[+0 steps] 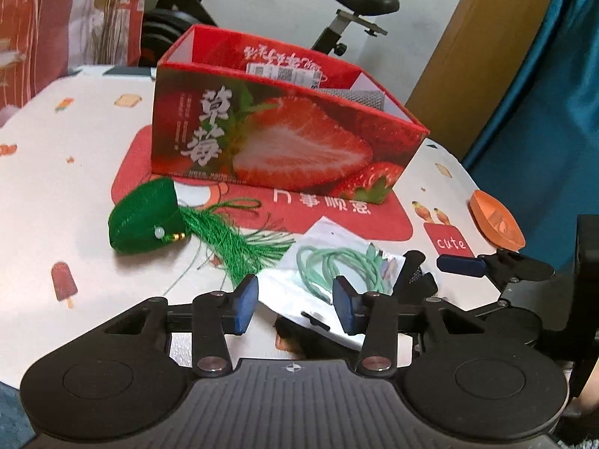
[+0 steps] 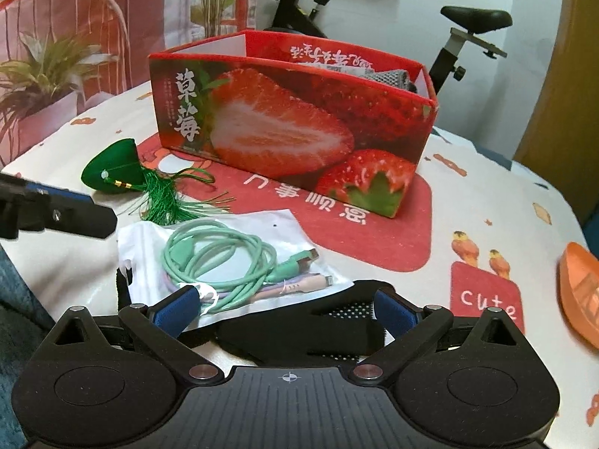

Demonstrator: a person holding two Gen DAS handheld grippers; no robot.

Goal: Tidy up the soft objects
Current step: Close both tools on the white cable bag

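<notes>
A red strawberry box (image 1: 284, 138) stands open on the table; it also shows in the right wrist view (image 2: 292, 119), with a grey mesh item (image 2: 389, 76) inside. A green sachet with a tassel (image 1: 149, 222) lies in front of it, also in the right wrist view (image 2: 116, 172). A clear bag of green cables (image 1: 337, 265) (image 2: 224, 258) lies over a black strap (image 2: 299, 333). My left gripper (image 1: 295, 303) is open over the bag's near edge. My right gripper (image 2: 286, 310) is open, its fingers on either side of the bag corner and the strap.
An orange dish (image 1: 496, 224) (image 2: 580, 295) sits at the table's right edge. A red mat (image 2: 374, 232) lies under the box. An exercise bike (image 1: 352, 11) and a wooden door stand behind the table.
</notes>
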